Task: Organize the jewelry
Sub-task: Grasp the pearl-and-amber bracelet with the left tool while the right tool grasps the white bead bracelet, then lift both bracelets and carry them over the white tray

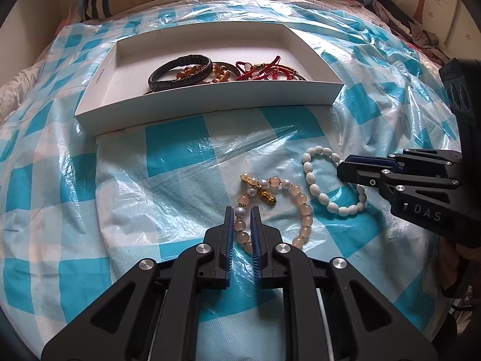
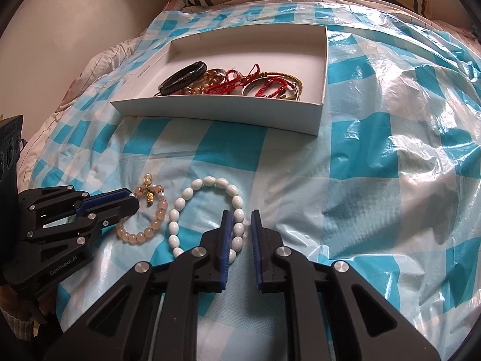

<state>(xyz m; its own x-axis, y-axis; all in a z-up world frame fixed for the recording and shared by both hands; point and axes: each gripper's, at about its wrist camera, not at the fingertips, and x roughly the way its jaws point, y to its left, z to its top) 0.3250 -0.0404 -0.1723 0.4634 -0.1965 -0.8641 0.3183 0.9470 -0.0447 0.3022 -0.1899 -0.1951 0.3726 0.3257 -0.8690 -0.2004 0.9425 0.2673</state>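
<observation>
**A:** Left wrist view. What does the left tool (image 1: 243, 210) have?

**B:** Its jaws are nearly closed, the blue pads pinching one side of the pale peach glass-bead bracelet with a gold charm (image 1: 302, 210), low centre of the frame. At right, the right tool (image 1: 341, 168) is clamped on the white oval-bead bracelet (image 1: 312, 180). Both bracelets lie on the blue-and-white checked plastic sheet (image 1: 174, 144) covering the bed.

**A:** Risks?

**B:** Probably slippage: round beads could roll out of narrow pads on lifting. The crinkled sheet might also be nipped and drag upward.

**A:** Right wrist view?

**B:** The right tool (image 2: 240, 215) is almost shut on the white loop (image 2: 198, 185), beads showing between its pads. The left tool (image 2: 133, 201), at lower left, grips the peach strand (image 2: 150, 228). The two loops lie just beside each other, so lifting one may catch the other.

**A:** Surroundings?

**B:** The shallow white cardboard box (image 2: 210, 111), upper centre, holds a black braided leather band (image 2: 183, 82), amber beads (image 2: 207, 85) and red cord bracelets (image 2: 264, 88). Its near wall must be cleared; the left part is bare.
</observation>
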